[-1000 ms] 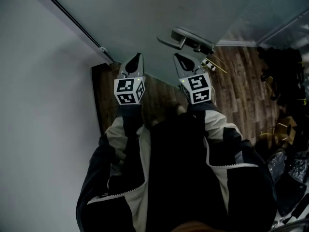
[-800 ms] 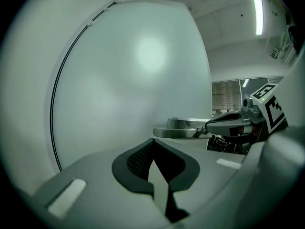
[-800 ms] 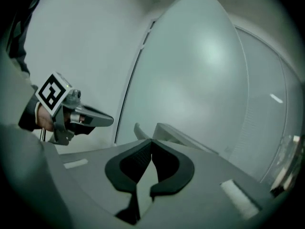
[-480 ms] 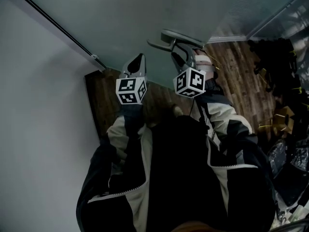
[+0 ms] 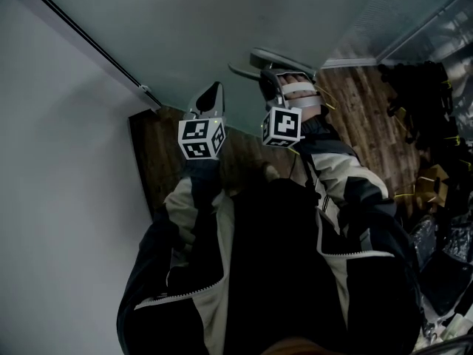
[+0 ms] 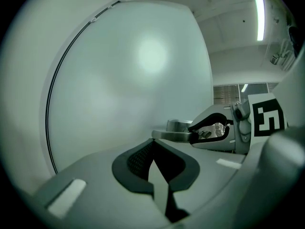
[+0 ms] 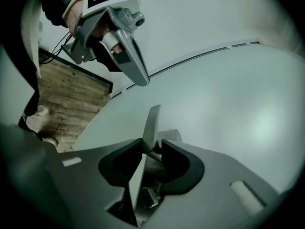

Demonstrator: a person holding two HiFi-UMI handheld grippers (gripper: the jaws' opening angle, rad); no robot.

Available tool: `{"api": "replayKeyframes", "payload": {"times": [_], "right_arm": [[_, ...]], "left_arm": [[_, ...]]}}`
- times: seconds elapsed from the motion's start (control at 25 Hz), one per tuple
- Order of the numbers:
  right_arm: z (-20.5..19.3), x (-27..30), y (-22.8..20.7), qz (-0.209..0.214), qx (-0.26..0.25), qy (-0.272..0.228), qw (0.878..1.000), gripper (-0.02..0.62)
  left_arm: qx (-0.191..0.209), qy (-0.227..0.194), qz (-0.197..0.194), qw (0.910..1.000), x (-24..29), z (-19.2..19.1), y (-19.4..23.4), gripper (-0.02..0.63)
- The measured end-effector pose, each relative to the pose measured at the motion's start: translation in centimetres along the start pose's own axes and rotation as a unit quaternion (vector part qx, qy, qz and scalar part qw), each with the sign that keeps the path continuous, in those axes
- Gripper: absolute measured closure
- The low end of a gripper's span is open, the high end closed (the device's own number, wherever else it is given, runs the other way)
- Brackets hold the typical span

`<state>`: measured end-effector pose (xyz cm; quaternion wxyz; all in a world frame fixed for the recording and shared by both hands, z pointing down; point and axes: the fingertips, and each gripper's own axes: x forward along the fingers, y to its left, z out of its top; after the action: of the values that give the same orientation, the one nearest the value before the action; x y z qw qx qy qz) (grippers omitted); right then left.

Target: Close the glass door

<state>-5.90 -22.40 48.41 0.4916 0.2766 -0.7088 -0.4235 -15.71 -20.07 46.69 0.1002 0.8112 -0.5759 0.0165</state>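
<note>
Both jaws of the right gripper (image 7: 152, 146) had just been closing and pinched the lever handle (image 7: 151, 120) of the glass door (image 5: 222, 28), whose edge stood open to the room. The left gripper (image 6: 152, 151) hung closed, empty. That thin pinch might slip off mid-swing.

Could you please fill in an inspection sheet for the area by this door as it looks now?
Surface: wood floor, bare just below the door.
Job's things: frosted glass door; its metal door handle is a lever.
Clutter: dark clutter piled on the floor at the right; too dim to name.
Grippers: right gripper has just been closing, with the door handle between its jaws and the pads seemingly against it. Left gripper is shut, holds nothing and is short of the glass.
Cables: thin dark wires behind the left gripper.
Surroundings: white wall on the left; ceiling light on.
</note>
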Motion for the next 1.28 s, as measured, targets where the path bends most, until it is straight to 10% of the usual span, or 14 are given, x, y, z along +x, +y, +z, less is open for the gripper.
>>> {"api": "replayKeyframes", "payload": {"times": [0.88,1.28], "right_arm": [[-6.5,6.0,-5.0,-0.037,-0.025,0.066,0.997,0.468],[-9.4,12.6,-8.2,-0.049,-0.053,-0.006,0.997,0.469]], "left_arm": [[0.044,0.012,-0.032,0.9984,4.7,2.3,-0.6,0.603],[0.032,0.021,-0.002,0.9993,14.8,1.7,0.5,0.603]]}}
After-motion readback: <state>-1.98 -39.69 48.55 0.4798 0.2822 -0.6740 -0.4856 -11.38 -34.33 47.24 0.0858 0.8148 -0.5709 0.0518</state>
